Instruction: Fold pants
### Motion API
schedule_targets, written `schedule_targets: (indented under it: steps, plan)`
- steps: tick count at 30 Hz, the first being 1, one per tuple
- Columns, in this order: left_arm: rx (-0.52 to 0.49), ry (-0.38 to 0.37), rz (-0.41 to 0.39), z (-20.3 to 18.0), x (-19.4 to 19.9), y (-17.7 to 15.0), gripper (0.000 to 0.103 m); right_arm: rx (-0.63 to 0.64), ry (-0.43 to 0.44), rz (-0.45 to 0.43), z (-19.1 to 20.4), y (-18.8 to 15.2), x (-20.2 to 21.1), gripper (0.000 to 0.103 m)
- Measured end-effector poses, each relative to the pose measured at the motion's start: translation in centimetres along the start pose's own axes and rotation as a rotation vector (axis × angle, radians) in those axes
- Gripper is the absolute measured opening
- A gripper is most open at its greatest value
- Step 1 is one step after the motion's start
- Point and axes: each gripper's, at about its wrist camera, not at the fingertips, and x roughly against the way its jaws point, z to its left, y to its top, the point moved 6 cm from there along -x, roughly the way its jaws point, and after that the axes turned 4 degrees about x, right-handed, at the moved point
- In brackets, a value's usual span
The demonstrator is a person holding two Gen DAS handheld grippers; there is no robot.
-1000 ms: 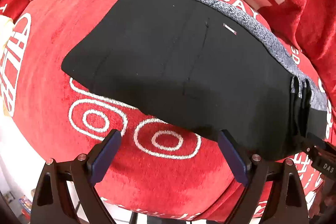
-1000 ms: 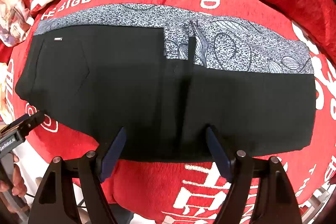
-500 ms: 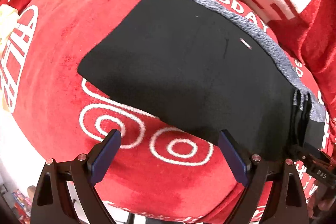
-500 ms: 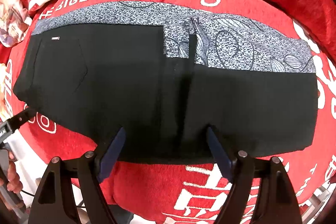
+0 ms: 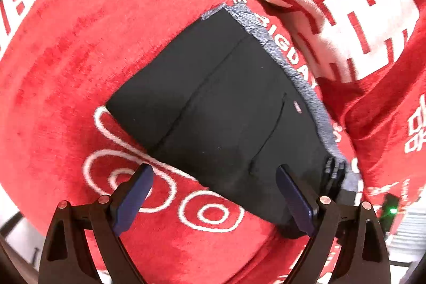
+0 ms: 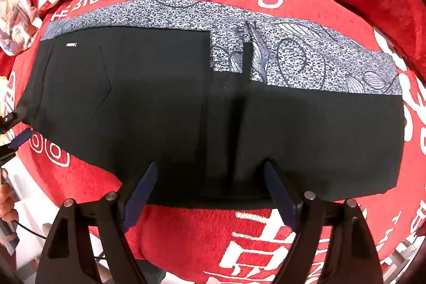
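Note:
Black pants (image 6: 170,108) with a grey patterned strip (image 6: 306,60) along the far edge lie folded flat on a red cushion. In the left wrist view the pants (image 5: 226,108) show from their left end. My left gripper (image 5: 214,181) is open and empty, its fingers over the pants' near left corner. It also shows at the left edge of the right wrist view (image 6: 18,124). My right gripper (image 6: 210,177) is open and empty, its fingers straddling the near edge at the middle fold.
The red cushion (image 5: 66,57) has white rings and lettering. A red and white blanket (image 5: 332,4) is bunched behind the pants. A patterned cloth (image 6: 16,25) lies at the far left. The cushion's front edge drops off below the grippers.
The left gripper has swung left and turned, so the pants now sit further right and more end-on in its view. The right gripper has barely moved.

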Motion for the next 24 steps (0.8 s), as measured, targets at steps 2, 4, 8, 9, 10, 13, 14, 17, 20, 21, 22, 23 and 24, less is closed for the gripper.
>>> schedule_targets:
  steps: [2,4,8,9,10,13,14,17,20,21,22,23,24]
  plan:
    - [0.035,-0.07,0.007,0.1,-0.4,-0.1,0.094,0.006,-0.002,0.0,0.1,-0.1,-0.1,0.086]
    - [0.072,-0.136,0.013,-0.1,-0.9,0.1,0.094,0.013,-0.005,0.002,0.2,-0.1,-0.2,0.086]
    - [0.124,-0.213,-0.024,-0.3,-1.1,0.6,0.094,0.018,-0.016,0.002,0.5,-0.2,-0.4,0.087]
    - [0.132,-0.222,-0.027,-0.4,-1.2,0.7,0.094,0.022,-0.018,0.003,0.6,-0.2,-0.5,0.087]
    - [0.144,-0.234,-0.033,-0.5,-1.3,0.8,0.094,0.025,-0.02,0.003,0.7,-0.2,-0.5,0.087]
    - [0.169,-0.268,-0.048,-0.5,-1.3,1.1,0.098,0.029,-0.02,-0.002,0.8,-0.3,-0.6,0.087]
    - [0.163,-0.259,-0.047,-0.7,-1.4,1.1,0.098,0.03,-0.021,-0.003,0.9,-0.3,-0.6,0.087]
    - [0.116,-0.26,-0.055,-2.1,-0.5,0.9,0.098,0.039,-0.026,0.0,1.0,-0.4,-0.6,0.087]
    - [0.071,-0.307,-0.098,-3.8,0.9,1.1,0.098,0.042,-0.022,0.001,1.0,-0.7,-0.5,0.087]
    - [0.06,-0.292,-0.105,-4.1,0.7,1.3,0.098,0.042,-0.02,0.0,1.0,-0.7,-0.6,0.087]
    - [0.059,-0.237,-0.095,-3.8,-0.1,1.6,0.098,0.042,-0.018,-0.002,1.0,-0.7,-0.6,0.087]
    - [0.066,-0.196,-0.078,-3.5,-0.8,1.7,0.098,0.043,-0.019,-0.003,1.0,-0.7,-0.6,0.087]
    - [0.077,-0.149,-0.057,-3.0,-1.7,1.9,0.098,0.047,-0.024,-0.001,1.1,-0.8,-0.7,0.087]
